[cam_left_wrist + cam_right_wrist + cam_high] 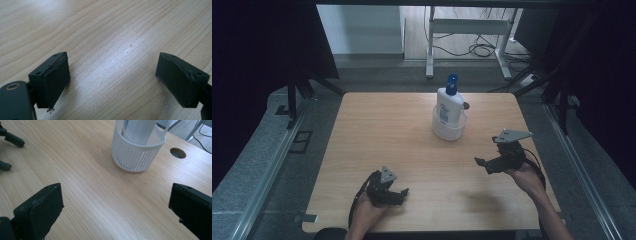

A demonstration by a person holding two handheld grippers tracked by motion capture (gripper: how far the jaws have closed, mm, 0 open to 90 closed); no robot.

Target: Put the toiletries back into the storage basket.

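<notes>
Both grippers sit low at the near end of the table (377,130), and neither one has anything in it. Left gripper (398,192) hovers just over the bare wood with its jaws spread wide; in the left gripper view there is only wood grain between the two black pads (56,80). Right gripper (482,164) is lifted a little higher, jaws equally wide, nothing between them.

Ahead of the right gripper and slightly to its left stands the white slatted basket (136,155), and upright inside it the white pump bottle (448,106) with its blue pump head. In the right gripper view the basket lies straight ahead beyond the open jaws, with clear table between; a small round hole (177,152) in the tabletop lies just past it. The left gripper is well apart from the basket, off toward the other near corner.

So nothing is started yet, by the look of it: the bottle is seated in the basket, untouched, and both hands are free. Whatever is to happen with bottle and basket, the whole reach, the closing of the jaws and the lift all seem left to do, and the right gripper looks the better placed for it.
</notes>
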